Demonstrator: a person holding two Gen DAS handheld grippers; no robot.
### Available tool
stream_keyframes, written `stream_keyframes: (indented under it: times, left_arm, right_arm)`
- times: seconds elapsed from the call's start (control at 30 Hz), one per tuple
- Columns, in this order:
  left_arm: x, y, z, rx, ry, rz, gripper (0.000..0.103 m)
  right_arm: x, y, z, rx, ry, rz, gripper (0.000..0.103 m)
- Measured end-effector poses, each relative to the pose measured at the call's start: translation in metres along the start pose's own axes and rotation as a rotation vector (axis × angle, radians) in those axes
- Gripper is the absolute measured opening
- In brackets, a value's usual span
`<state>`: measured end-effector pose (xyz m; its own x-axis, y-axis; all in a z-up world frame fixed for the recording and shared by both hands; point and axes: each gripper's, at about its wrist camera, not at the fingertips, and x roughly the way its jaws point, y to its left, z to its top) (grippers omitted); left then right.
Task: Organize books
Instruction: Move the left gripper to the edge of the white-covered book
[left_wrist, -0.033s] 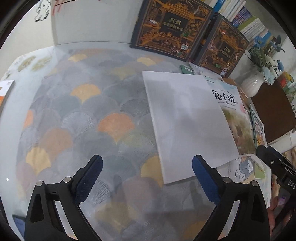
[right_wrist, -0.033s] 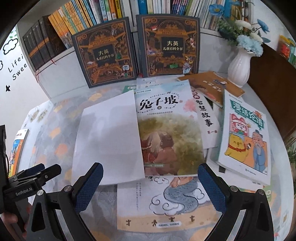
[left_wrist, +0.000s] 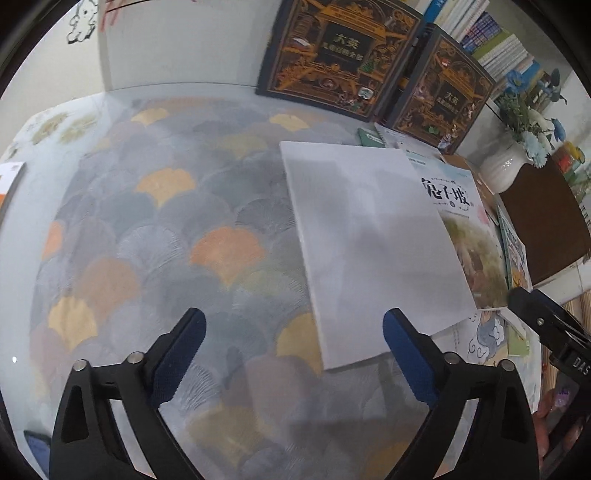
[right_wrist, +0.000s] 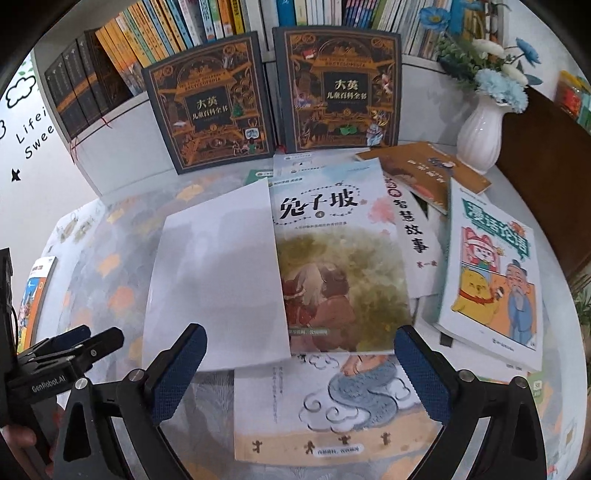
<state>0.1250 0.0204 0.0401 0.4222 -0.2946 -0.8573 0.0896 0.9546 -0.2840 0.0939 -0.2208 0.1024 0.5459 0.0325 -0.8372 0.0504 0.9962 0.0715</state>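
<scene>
- As both claws narrow over nothing, left gripper (left_wrist: 291, 350) and right gripper (right_wrist: 295, 363) hover near the white book (right_wrist: 218, 280), mid-table, overlapping the rabbit book (right_wrist: 343, 273).
- White book looks thin, light, floppy; its overhanging near edge seems the best hold.

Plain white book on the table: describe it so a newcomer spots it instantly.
Start at the two dark ornate encyclopedia volumes standing against the bookshelf, then come down onto the table with the fan-patterned cloth. The plain white book lies flat at the left edge of the book pile, overlapping the rabbit-hill picture book. It alone has a blank cover, without title or illustration.
</scene>
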Motion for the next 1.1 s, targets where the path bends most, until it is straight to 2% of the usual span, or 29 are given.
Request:
stream_keyframes:
  times: [0.03, 0.1, 0.13, 0.27, 0.4, 0.53, 0.67, 0.7, 0.8, 1.0, 1.1]
  left_arm:
    - [0.005, -0.002, 0.002, 0.005, 0.008, -0.004, 0.086]
    - [0.018, -0.004, 0.005, 0.013, 0.045, -0.001, 0.062]
    - [0.022, -0.004, 0.005, 0.013, 0.061, -0.005, 0.059]
    - [0.032, -0.006, 0.001, 0.016, 0.083, -0.023, 0.059]
    - [0.035, -0.008, 0.002, 0.038, 0.085, -0.028, 0.059]
    - [0.039, -0.012, 0.005, 0.044, 0.106, -0.093, 0.059]
    - [0.040, -0.018, 0.002, 0.065, 0.107, -0.126, 0.059]
    - [0.039, -0.018, 0.001, 0.059, 0.112, -0.158, 0.061]
    - [0.034, -0.014, -0.005, 0.053, 0.118, -0.160, 0.059]
    - [0.003, 0.003, -0.042, -0.008, 0.152, -0.271, 0.059]
    - [-0.009, 0.006, -0.070, -0.030, 0.188, -0.294, 0.059]
  right_arm:
    - [0.004, 0.001, 0.002, -0.002, 0.006, 0.001, 0.094]
    - [0.014, 0.002, 0.008, 0.007, 0.024, -0.002, 0.082]
    - [0.019, 0.002, 0.009, 0.016, 0.036, 0.008, 0.081]
    - [0.037, 0.002, 0.011, 0.040, 0.071, 0.034, 0.078]
    - [0.051, 0.003, 0.012, 0.050, 0.096, 0.048, 0.071]
    - [0.063, 0.008, 0.016, 0.048, 0.118, 0.069, 0.071]
    - [0.067, 0.022, 0.015, 0.035, 0.157, 0.177, 0.067]
    - [0.067, 0.025, 0.014, 0.032, 0.164, 0.185, 0.066]
    - [0.062, 0.027, 0.005, 0.035, 0.181, 0.208, 0.066]
    - [0.039, 0.022, -0.027, 0.060, 0.236, 0.319, 0.066]
    - [0.022, 0.023, -0.055, 0.043, 0.258, 0.345, 0.066]
